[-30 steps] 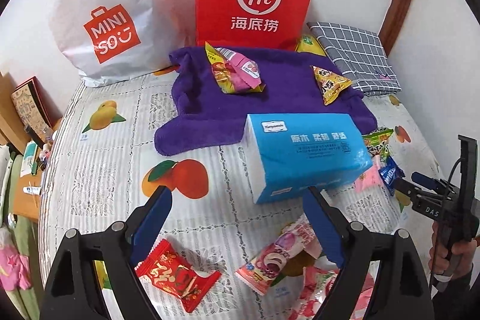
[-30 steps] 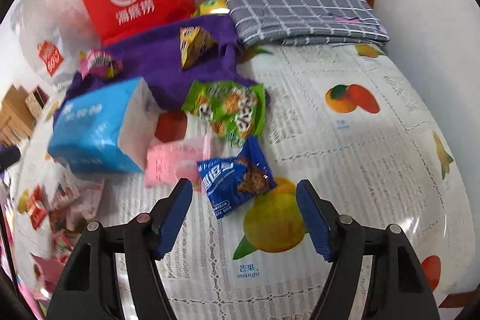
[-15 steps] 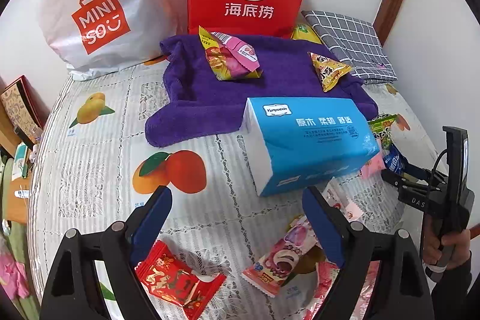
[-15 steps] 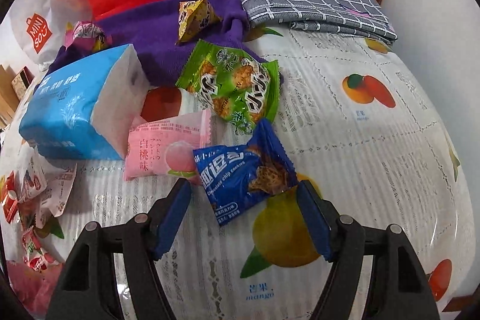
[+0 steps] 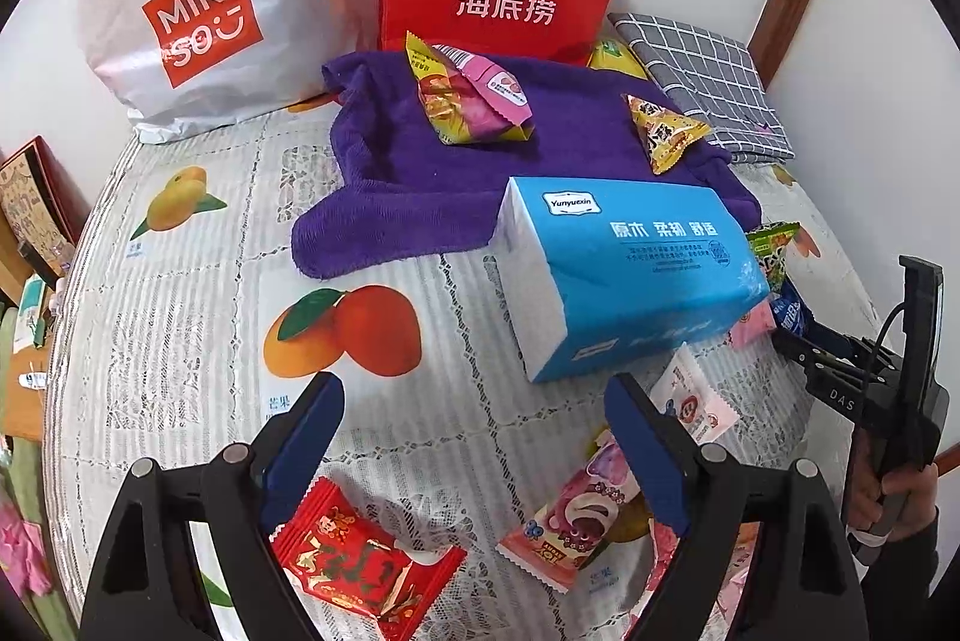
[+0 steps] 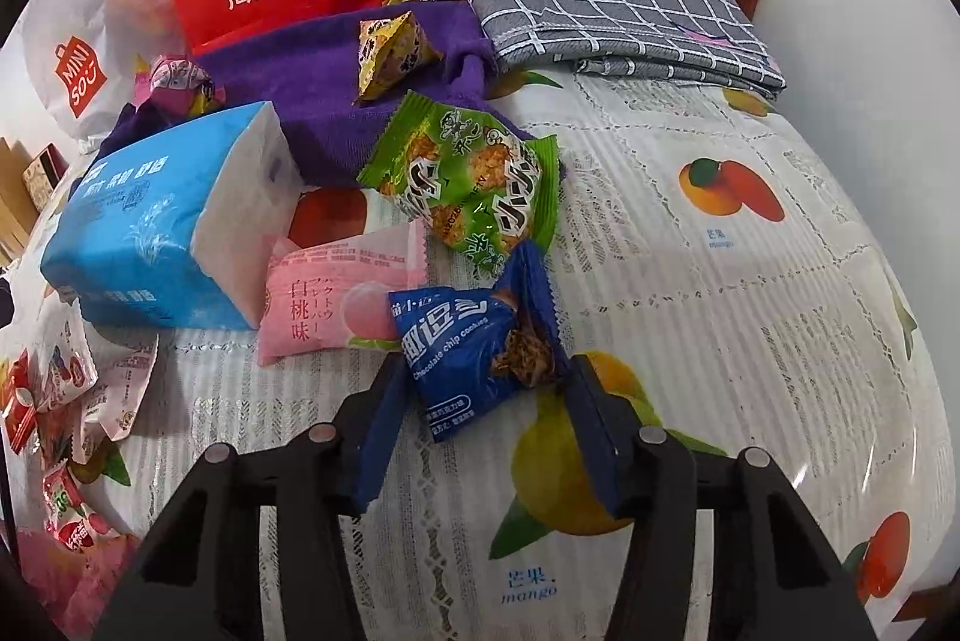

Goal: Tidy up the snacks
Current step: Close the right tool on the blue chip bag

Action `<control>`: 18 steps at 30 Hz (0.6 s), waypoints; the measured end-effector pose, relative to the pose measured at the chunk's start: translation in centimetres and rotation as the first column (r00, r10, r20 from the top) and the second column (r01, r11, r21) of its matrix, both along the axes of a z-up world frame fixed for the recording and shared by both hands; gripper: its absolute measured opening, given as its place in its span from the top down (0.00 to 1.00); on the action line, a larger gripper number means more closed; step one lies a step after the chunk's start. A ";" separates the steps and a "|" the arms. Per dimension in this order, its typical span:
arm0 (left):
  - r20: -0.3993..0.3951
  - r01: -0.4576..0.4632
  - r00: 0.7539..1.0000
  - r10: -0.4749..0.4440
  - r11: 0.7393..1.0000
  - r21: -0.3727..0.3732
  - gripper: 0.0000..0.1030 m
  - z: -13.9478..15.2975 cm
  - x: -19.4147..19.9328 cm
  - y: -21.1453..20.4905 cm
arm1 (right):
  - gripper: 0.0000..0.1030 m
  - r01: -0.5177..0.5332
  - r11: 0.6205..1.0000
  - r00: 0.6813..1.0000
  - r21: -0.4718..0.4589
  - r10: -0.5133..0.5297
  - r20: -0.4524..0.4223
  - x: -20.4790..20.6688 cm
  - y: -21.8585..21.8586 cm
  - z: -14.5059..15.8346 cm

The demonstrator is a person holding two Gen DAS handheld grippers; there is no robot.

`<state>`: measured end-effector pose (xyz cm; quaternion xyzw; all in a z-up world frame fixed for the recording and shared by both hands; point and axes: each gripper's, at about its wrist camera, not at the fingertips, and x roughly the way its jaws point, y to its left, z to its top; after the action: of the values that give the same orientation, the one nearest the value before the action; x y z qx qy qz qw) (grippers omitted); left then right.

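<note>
My right hand-held gripper [image 6: 483,389] has just been closing and now pinches the blue cookie pack [image 6: 474,347] on the surface, beside the pink pack [image 6: 324,305]. I judge it's ready to lift. My left hand-held gripper [image 5: 474,425] hangs spread, empty.

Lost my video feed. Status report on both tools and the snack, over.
Right tool just closed, pads gripping blue cookie packet. Left tool open, empty, over red candy packet. Pink peach packet and green packet touch the blue one.
</note>
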<state>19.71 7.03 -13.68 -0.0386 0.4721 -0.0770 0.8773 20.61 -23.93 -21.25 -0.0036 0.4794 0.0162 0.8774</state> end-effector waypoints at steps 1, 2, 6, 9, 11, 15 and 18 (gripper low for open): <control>-0.001 0.000 1.000 0.000 1.000 -0.002 0.14 -0.1 0.0 0.1 | 0.49 0.000 1.000 1.000 0.000 0.000 0.002 -0.1 0.0 0.0; -0.002 0.000 1.000 0.000 1.000 -0.003 0.14 -0.1 0.0 0.1 | 0.49 0.000 1.000 1.000 0.001 0.000 0.003 -0.1 0.0 0.0; -0.004 -0.001 1.000 0.001 1.000 -0.008 0.14 -0.3 0.0 0.3 | 0.49 0.005 1.000 1.000 0.010 -0.005 0.014 -0.2 -0.2 -0.1; -0.005 -0.001 1.000 0.001 1.000 -0.010 0.14 -0.4 0.0 0.5 | 0.49 0.004 1.000 0.999 0.000 -0.004 0.043 -0.6 0.0 -0.2; -0.006 0.000 1.000 0.000 1.000 -0.011 0.14 -0.4 0.0 0.5 | 0.49 0.008 1.000 0.998 0.004 -0.008 0.057 -0.9 -0.1 -0.3; -0.012 0.001 1.000 -0.001 1.000 -0.010 0.14 -0.7 0.0 0.5 | 0.49 0.014 1.000 0.998 0.005 -0.014 0.065 -0.9 -0.1 -0.4; -0.015 0.001 1.000 -0.001 1.000 -0.013 0.14 -0.8 0.0 0.5 | 0.49 0.016 1.000 0.997 0.009 -0.017 0.070 -0.9 -0.1 -0.4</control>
<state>19.72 7.49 -14.52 -0.0444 0.4784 -0.0801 0.8734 19.68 -24.07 -21.68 0.0034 0.4482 0.0107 0.8939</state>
